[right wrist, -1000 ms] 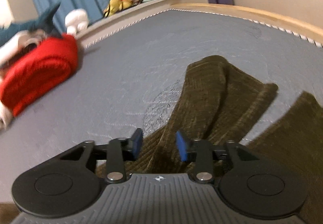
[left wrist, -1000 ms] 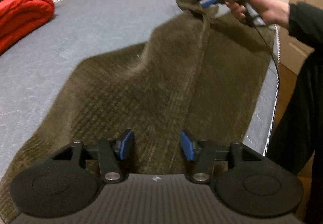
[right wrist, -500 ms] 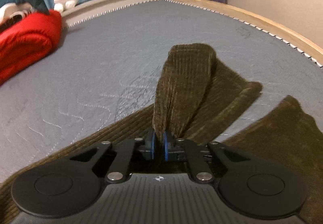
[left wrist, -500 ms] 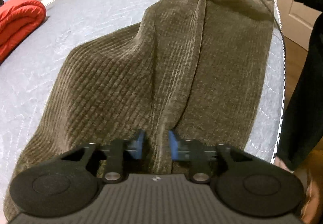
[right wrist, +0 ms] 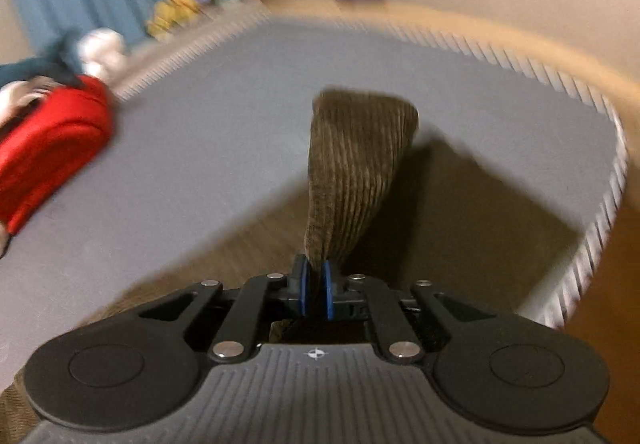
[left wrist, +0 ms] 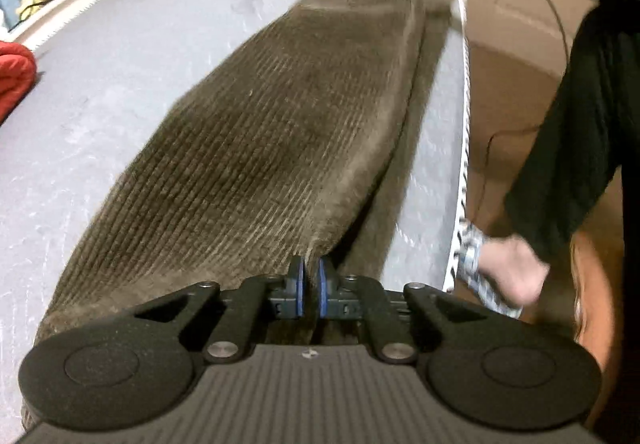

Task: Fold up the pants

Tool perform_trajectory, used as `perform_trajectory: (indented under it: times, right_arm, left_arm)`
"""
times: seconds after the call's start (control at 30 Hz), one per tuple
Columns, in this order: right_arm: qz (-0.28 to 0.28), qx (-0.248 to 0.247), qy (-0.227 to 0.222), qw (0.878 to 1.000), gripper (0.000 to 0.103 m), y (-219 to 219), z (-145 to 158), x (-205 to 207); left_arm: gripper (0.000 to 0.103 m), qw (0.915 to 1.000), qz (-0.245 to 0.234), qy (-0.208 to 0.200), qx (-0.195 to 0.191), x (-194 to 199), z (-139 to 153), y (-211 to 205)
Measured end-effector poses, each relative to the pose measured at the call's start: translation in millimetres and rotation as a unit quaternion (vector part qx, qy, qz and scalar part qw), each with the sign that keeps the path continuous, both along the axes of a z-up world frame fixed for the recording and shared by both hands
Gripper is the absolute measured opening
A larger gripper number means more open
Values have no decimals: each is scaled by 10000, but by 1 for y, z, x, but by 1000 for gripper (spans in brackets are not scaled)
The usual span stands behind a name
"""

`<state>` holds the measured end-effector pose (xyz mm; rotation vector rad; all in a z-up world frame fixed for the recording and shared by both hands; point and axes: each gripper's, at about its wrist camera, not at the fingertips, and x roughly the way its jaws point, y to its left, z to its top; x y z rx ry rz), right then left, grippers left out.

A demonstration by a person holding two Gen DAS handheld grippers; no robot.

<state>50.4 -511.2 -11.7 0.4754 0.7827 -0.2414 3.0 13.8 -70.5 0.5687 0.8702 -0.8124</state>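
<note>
Two grippers pinch the brown corduroy pants (left wrist: 272, 132), which lie lengthwise along the near edge of the grey mattress (left wrist: 132, 56). At one end, the left gripper (left wrist: 309, 286) has its blue pads clamped on a raised fold of the cloth, the jaws closing with fabric between them. At the far end, the right gripper (right wrist: 316, 290) grips a bunched strip of corduroy that stands up from its jaws, which are opening slightly with fabric between. A red blanket (right wrist: 48, 148) sits well apart.
</note>
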Motion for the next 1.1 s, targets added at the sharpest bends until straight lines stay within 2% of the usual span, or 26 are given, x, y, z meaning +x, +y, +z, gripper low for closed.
perform_trajectory:
  times: [0.07,0.13,0.17,0.2,0.23,0.27,0.3,0.4,0.53,0.67,0.73,0.77,0.8,0.83,0.87,0.93,1.0,1.03,1.1]
  right_arm:
    - [-410,334,278,9982,14,-21,-14,-2]
    - [-808,123,104,9966,27,-38,-14,-3]
    - [-940,-34,-21,9956,42,-46,-10,-1]
    - [-990,-104,-194,9948,52,-53,-7,3]
    - [-921,-106,-329,9952,54,-58,-6,8]
    - [-782,-102,-409,9960,55,-60,-7,15]
    - [-636,-87,-415,9971,55,-61,-10,25]
    - [-381,-127,-283,9988,55,-56,-25,52]
    - [-243,-414,117,9988,56,-47,-48,83]
    - [-259,-418,225,9985,56,-49,-60,100]
    - [-229,-586,241,9977,55,-47,-61,104]
    - [-230,-711,267,9968,51,-47,-61,104]
    - [-271,-789,293,9961,37,-48,-61,104]
    - [-370,-804,310,9956,28,-52,-58,100]
    - [-541,-657,259,9960,9,-58,-54,95]
    - [-1076,-203,-10,9940,7,-76,-42,76]
    - [-1588,170,-338,9866,7,-94,-27,51]
    - [-1825,293,-399,9820,6,-102,-22,37]
    - [-2246,327,-234,9736,6,-110,-20,15]
  left_arm:
    - [12,10000,-9,-26,-82,0,4,1]
    - [17,9988,191,-35,-448,7,15,5]
    - [20,9972,317,-52,-677,10,22,8]
    - [23,9949,458,-86,-894,14,28,10]
    - [26,9924,612,-135,-1056,17,31,10]
    - [35,9893,822,-189,-1189,22,34,12]
    - [38,9856,1058,-221,-1297,28,35,13]
    - [38,9776,1527,-271,-1423,39,34,11]
    - [38,9755,1682,-468,-1336,42,31,8]
    - [42,9732,1866,-497,-1251,46,27,10]
    - [42,9710,2009,-525,-1186,50,25,15]
    - [42,9693,2109,-522,-1152,52,25,16]
    - [42,9672,2228,-498,-1111,56,25,18]
    - [43,9649,2354,-455,-1073,60,24,20]
    - [43,9610,2531,-384,-1044,63,23,22]
    - [43,9526,2829,-201,-1104,68,21,29]
    - [43,9446,3061,-81,-1182,71,22,35]
    - [43,9429,3112,-97,-1184,72,24,38]
    - [43,9419,3133,-176,-1196,72,29,39]
